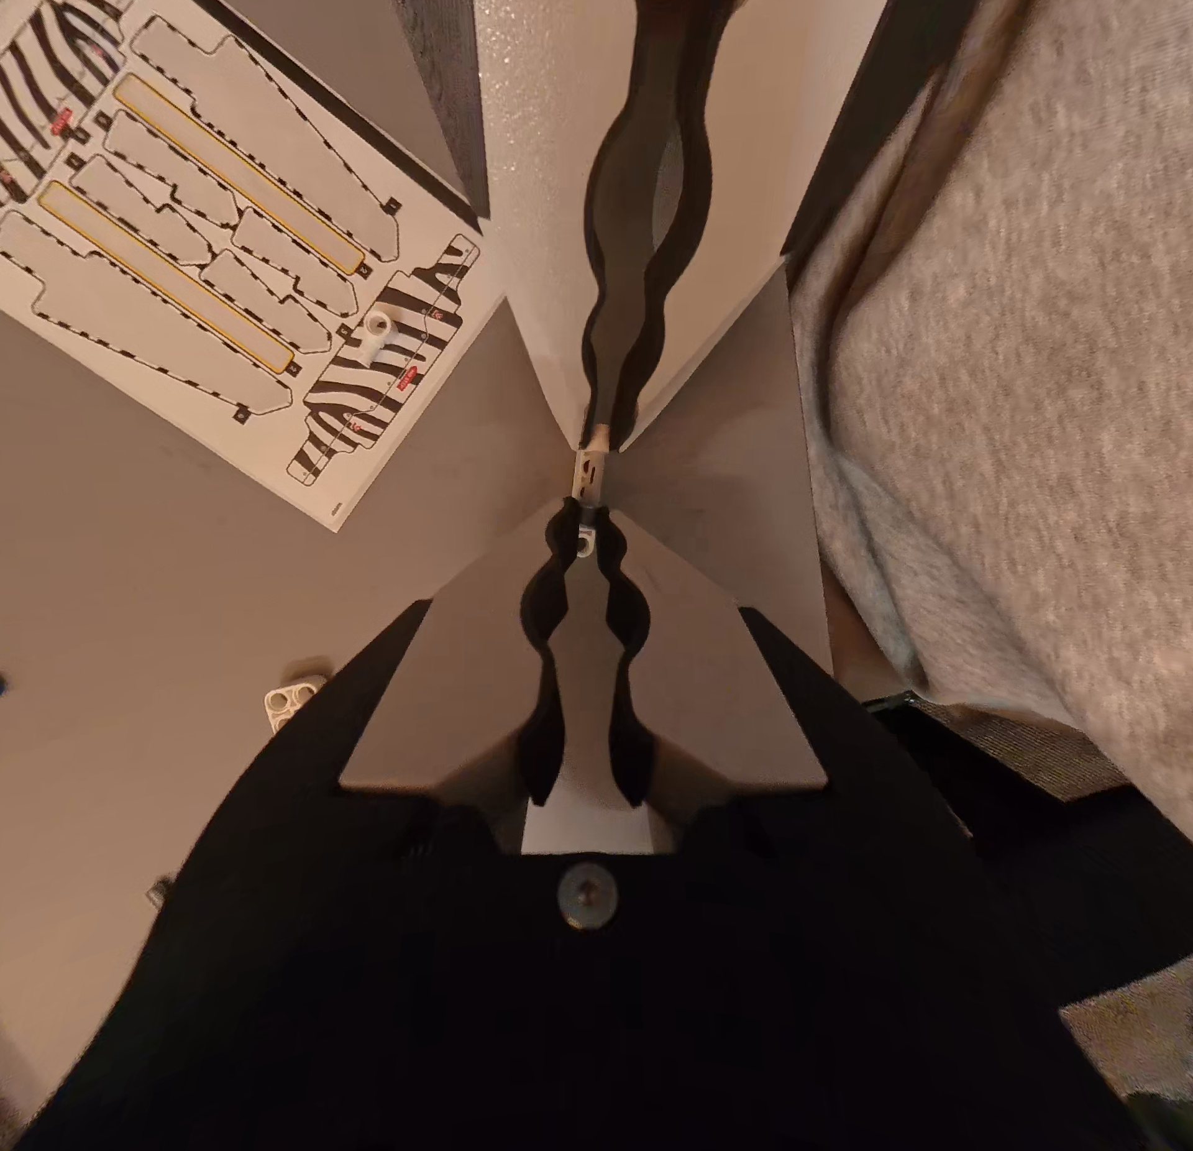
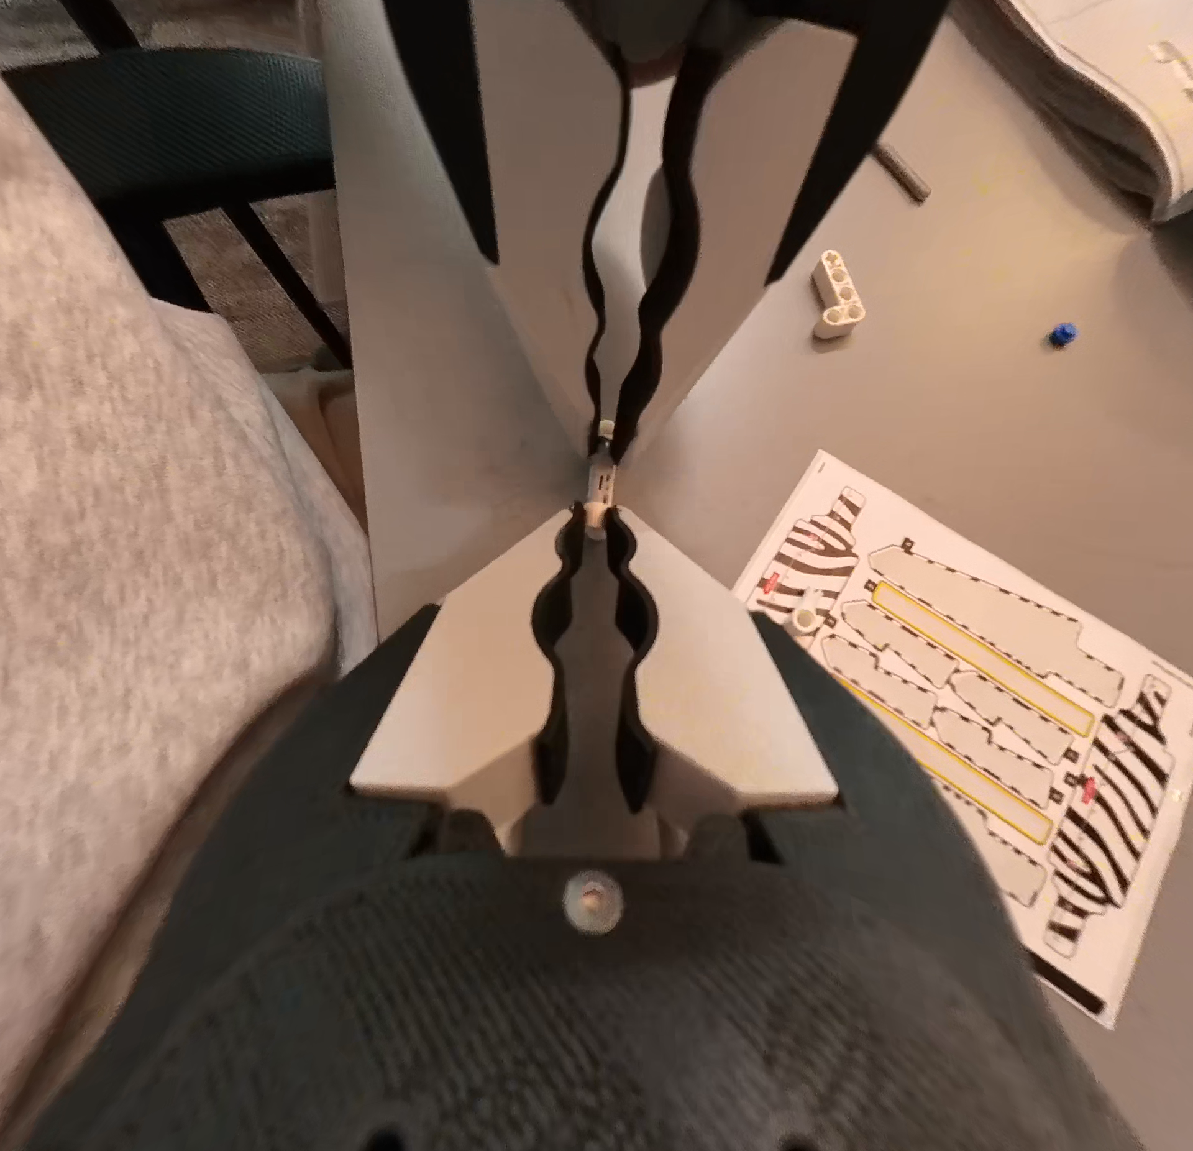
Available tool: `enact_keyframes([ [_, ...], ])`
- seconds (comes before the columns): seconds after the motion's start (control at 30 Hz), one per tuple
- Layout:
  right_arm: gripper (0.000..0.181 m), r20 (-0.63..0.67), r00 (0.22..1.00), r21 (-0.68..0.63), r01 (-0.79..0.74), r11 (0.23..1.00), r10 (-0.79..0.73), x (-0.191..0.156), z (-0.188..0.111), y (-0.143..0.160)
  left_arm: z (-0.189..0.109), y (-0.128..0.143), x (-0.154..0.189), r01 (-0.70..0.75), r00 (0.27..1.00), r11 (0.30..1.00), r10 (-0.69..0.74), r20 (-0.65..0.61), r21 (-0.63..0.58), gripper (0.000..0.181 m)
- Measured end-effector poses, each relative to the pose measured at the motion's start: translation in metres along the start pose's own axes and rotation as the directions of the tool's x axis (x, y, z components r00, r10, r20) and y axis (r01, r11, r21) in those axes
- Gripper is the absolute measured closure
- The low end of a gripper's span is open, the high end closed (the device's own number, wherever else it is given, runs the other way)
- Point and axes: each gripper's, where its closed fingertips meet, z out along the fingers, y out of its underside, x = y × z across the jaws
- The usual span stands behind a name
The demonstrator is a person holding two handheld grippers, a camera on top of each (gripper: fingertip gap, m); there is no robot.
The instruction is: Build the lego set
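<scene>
A small white lego piece (image 1: 591,471) with slots is held in the air between both grippers, which meet tip to tip. My left gripper (image 1: 586,521) comes from below and is shut on its near end, where a black pin and a white ring show. My right gripper (image 1: 600,439) comes from above and is shut on the far end. In the right wrist view my right gripper (image 2: 595,517) is below, the white piece (image 2: 603,479) in the middle, and the left gripper (image 2: 603,443) above.
A zebra-striped sticker sheet (image 1: 213,216) (image 2: 968,700) lies on the grey table with a white connector (image 1: 381,339) (image 2: 805,617) on it. A white L-shaped beam (image 1: 290,700) (image 2: 839,293), a blue pin (image 2: 1062,333), a dark axle (image 2: 904,174) and a plastic bag (image 2: 1097,87) lie nearby. A person's grey sweater (image 1: 1000,410) is close. Left and right tips are no more than a few centimetres apart.
</scene>
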Motion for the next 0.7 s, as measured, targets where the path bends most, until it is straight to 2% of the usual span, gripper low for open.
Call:
enact_keyframes([
  [0.17,0.175,0.016,1.000,0.002,-0.027,1.000,0.027,0.0005,0.0004,0.0002,0.0003,-0.0005,-0.0012,0.013,1.000,1.000,-0.013,-0.013,-0.003,0.178],
  [0.27,0.175,0.017,0.999,-0.002,-0.039,0.999,0.040,0.0010,-0.0003,0.0012,0.0008,-0.0017,-0.0019,0.080,0.997,0.997,-0.080,0.005,0.015,0.178],
  [0.53,0.176,0.037,0.999,-0.015,-0.035,0.999,0.035,0.0014,0.0002,0.0014,-0.0002,-0.0002,-0.0034,0.136,0.982,0.988,-0.124,0.143,-0.071,0.178],
  [0.7,0.175,0.035,0.999,-0.022,-0.029,0.999,0.030,0.0017,0.0010,0.0008,-0.0023,-0.0012,-0.0040,0.109,0.978,0.992,-0.095,0.183,-0.068,0.178],
])
